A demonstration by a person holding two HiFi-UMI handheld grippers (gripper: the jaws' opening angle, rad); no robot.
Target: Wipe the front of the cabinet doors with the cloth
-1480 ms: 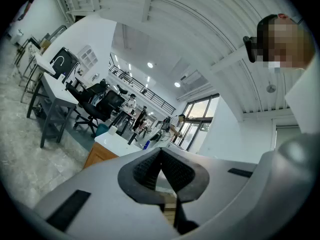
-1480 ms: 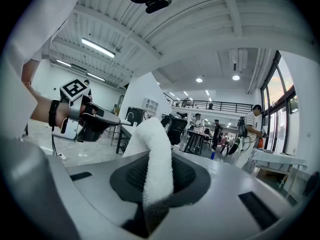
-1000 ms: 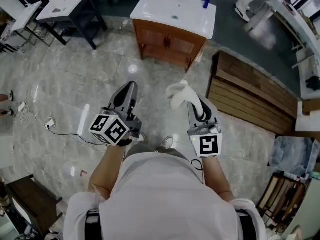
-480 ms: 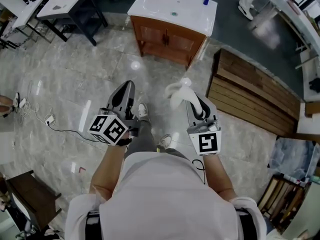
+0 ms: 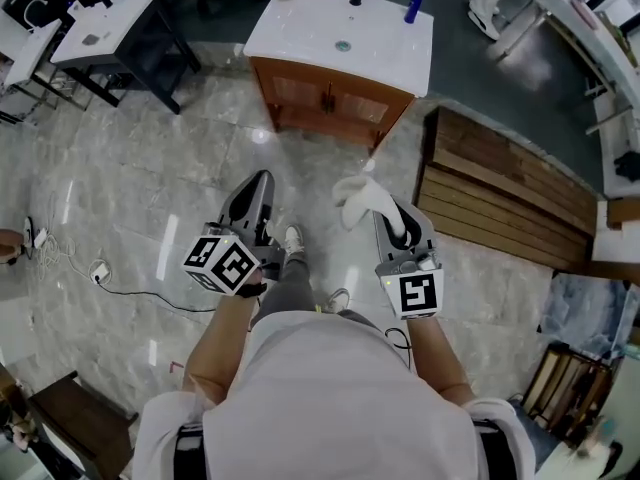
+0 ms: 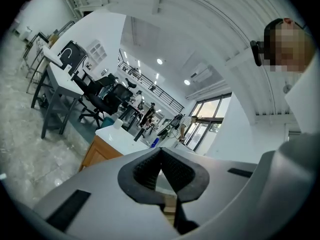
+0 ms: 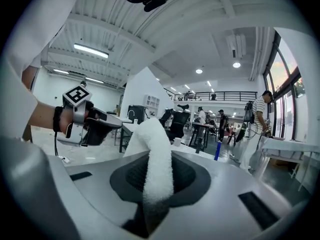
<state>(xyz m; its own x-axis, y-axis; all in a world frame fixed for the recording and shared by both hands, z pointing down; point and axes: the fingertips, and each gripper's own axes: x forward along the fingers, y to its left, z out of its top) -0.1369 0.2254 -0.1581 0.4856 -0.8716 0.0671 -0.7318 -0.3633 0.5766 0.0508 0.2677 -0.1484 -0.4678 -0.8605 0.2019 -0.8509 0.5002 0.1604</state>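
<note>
Meanwhile, the left gripper [image 5: 256, 183] is hanging pressed together on nothing, and the right gripper [image 5: 390, 218] is pinching the white cloth [image 5: 358, 196] (a tuft sticking up). The cabinet doors [image 5: 328, 96] are sitting well ahead; judging by that, closing in and pressing the cloth flat is mattering most.

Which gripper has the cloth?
The right gripper, jaws shut on the white cloth; the left gripper is shut with nothing between its jaws.
</note>
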